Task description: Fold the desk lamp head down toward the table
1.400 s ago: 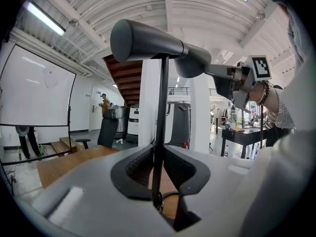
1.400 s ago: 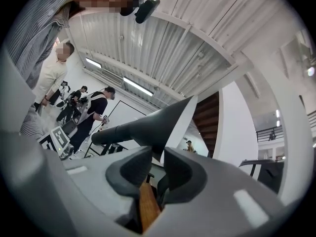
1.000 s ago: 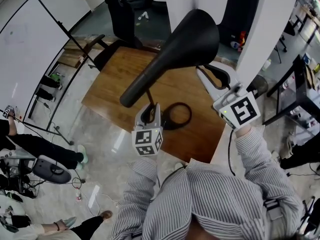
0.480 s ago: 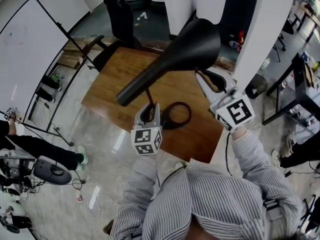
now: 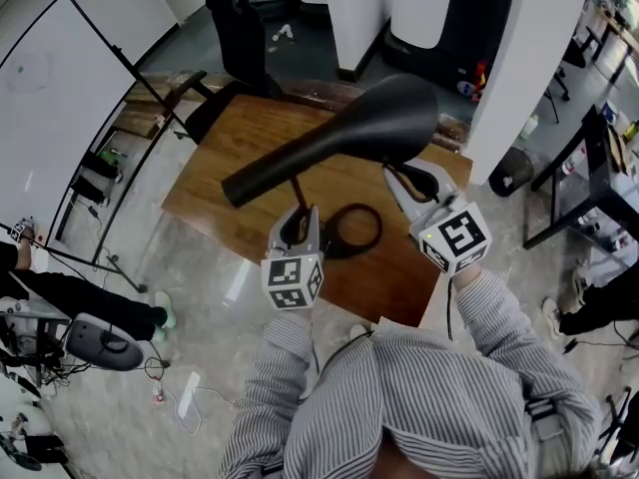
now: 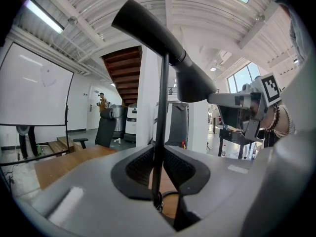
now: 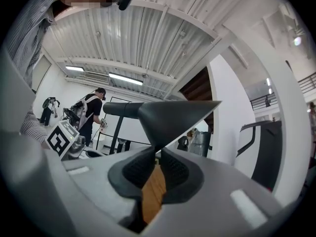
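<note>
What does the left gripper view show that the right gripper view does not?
Only the left gripper view: the thin stem clamped in the left gripper, part of the ring base below, and the right gripper reaching the lamp head. Only the right gripper view: that head's rim between the right gripper's closing jaws, and the left gripper's marker cube. Both: the black lamp head and the wooden table.
</note>
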{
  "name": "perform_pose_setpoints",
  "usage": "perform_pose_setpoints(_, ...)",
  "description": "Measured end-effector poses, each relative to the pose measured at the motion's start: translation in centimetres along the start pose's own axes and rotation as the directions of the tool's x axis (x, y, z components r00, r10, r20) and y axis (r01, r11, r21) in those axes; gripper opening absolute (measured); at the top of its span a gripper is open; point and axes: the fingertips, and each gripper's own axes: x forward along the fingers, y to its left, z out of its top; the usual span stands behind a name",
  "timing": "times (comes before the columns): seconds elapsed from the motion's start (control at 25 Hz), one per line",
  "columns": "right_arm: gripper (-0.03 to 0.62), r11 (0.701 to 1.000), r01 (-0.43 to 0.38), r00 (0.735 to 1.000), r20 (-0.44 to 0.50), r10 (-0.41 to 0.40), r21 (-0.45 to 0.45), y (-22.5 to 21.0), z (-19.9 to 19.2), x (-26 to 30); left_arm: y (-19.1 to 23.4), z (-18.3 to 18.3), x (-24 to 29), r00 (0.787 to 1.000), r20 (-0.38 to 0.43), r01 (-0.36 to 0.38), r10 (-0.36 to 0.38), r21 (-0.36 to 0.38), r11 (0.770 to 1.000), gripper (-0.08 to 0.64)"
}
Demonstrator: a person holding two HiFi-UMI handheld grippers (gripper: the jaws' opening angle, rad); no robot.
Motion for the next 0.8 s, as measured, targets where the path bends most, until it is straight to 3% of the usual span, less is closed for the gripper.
perform_pose_setpoints(0.36,0.029,0.994,-0.028,0.998,-0.053,0.034,0.108,2.5,-3.8,0.3,-0.3,-0.4,0.1,1.0,0.0,0.006,-0.006,-0.001,1.0,0.064)
perform_pose_setpoints(0.8,0.026,0.972,-0.037,0.996,-0.074,0.056,0.232,5.2,-5.7,1.1,-0.2,-0.4,0.0,1.0,-0.005,0.02,-0.02,-0.001,1.0,0.064)
